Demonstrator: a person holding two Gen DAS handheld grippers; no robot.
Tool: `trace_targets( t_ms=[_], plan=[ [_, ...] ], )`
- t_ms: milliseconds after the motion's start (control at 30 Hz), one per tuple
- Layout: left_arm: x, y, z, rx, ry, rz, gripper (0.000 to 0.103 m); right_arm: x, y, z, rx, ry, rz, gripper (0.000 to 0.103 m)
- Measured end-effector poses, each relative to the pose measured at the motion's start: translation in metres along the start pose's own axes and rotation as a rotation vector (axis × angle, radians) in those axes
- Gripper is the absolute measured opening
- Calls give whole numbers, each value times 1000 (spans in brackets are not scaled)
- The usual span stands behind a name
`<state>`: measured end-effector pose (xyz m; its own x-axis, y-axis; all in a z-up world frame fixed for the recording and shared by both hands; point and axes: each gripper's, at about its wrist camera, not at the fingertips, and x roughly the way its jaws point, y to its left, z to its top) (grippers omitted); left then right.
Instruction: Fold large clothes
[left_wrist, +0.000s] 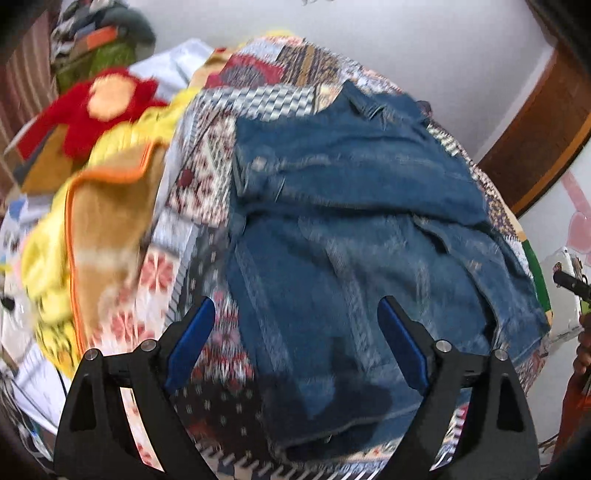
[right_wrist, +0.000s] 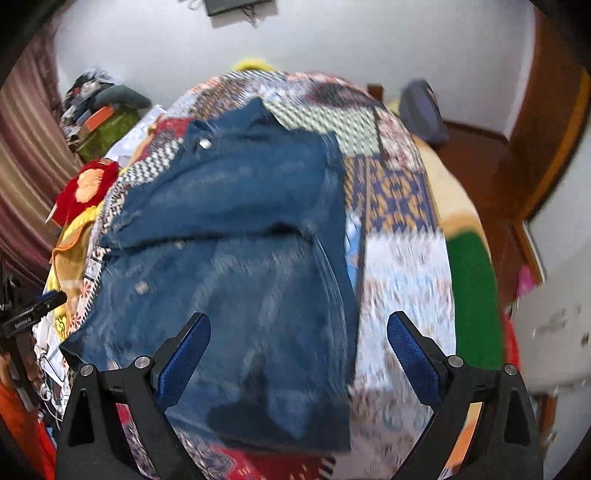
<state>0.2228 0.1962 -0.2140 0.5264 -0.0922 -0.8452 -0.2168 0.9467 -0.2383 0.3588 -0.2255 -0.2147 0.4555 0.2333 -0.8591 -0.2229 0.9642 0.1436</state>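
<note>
A pair of blue jeans (left_wrist: 351, 236) lies folded over on a patchwork bedspread (left_wrist: 207, 173), with one layer lapped across the other. It also shows in the right wrist view (right_wrist: 236, 258). My left gripper (left_wrist: 297, 314) is open and empty, hovering above the near end of the jeans. My right gripper (right_wrist: 299, 328) is open and empty too, above the jeans' near right edge. Both views are blurred by motion.
A yellow and brown blanket (left_wrist: 92, 229) and a red plush toy (left_wrist: 99, 107) lie left of the jeans. A pile of clothes (right_wrist: 103, 118) sits at the far left. A wooden door frame (right_wrist: 543, 147) stands at the right. The bedspread (right_wrist: 399, 266) extends right of the jeans.
</note>
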Motion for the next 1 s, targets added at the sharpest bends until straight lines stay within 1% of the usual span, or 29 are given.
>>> trace_targets(
  t_ms=[100, 233, 267, 300, 333, 367, 400, 433, 467, 533, 567, 600, 633, 700, 800, 933, 1000],
  plan=[
    [8, 9, -23, -56, 42, 0, 90, 9, -17, -22, 76, 48, 25, 96],
    [21, 15, -50, -139, 101, -26, 90, 22, -38, -43, 192, 99, 85, 95],
    [22, 14, -55, -151, 105, -33, 90, 24, -41, -46, 212, 107, 106, 93],
    [22, 13, -60, -162, 108, -45, 90, 26, -44, -49, 229, 115, 132, 88],
    [22, 11, -64, -172, 111, -62, 90, 27, -45, -51, 234, 122, 151, 85],
    [23, 9, -66, -184, 112, -81, 88, 28, -44, -52, 224, 129, 161, 79],
    [22, 8, -67, -191, 113, -92, 84, 29, -39, -53, 197, 136, 159, 71],
    [23, 6, -69, -199, 116, -118, 81, 30, -35, -53, 170, 139, 156, 67],
    [23, 4, -70, -205, 120, -139, 76, 30, -30, -54, 144, 142, 156, 60],
    [22, 1, -68, -197, 117, -130, 74, 31, -23, -54, 115, 140, 140, 59],
    [21, -2, -66, -177, 114, -128, 69, 31, -21, -54, 107, 135, 135, 56],
    [21, -3, -65, -165, 111, -124, 62, 31, -20, -55, 103, 132, 142, 49],
    [18, -6, -63, -141, 104, -115, 56, 30, -20, -55, 102, 127, 145, 47],
    [12, -8, -59, -107, 85, -98, 34, 25, -20, -55, 76, 95, 153, 34],
    [4, -9, -50, -84, 52, -100, 19, 16, -14, -47, 33, 52, 167, 21],
    [-8, -15, -28, -67, -15, -120, 14, 6, 0, -25, -40, -6, 155, 17],
    [-15, -18, -13, -52, -46, -130, 13, 2, 7, -8, -68, -30, 168, 16]
  ],
)
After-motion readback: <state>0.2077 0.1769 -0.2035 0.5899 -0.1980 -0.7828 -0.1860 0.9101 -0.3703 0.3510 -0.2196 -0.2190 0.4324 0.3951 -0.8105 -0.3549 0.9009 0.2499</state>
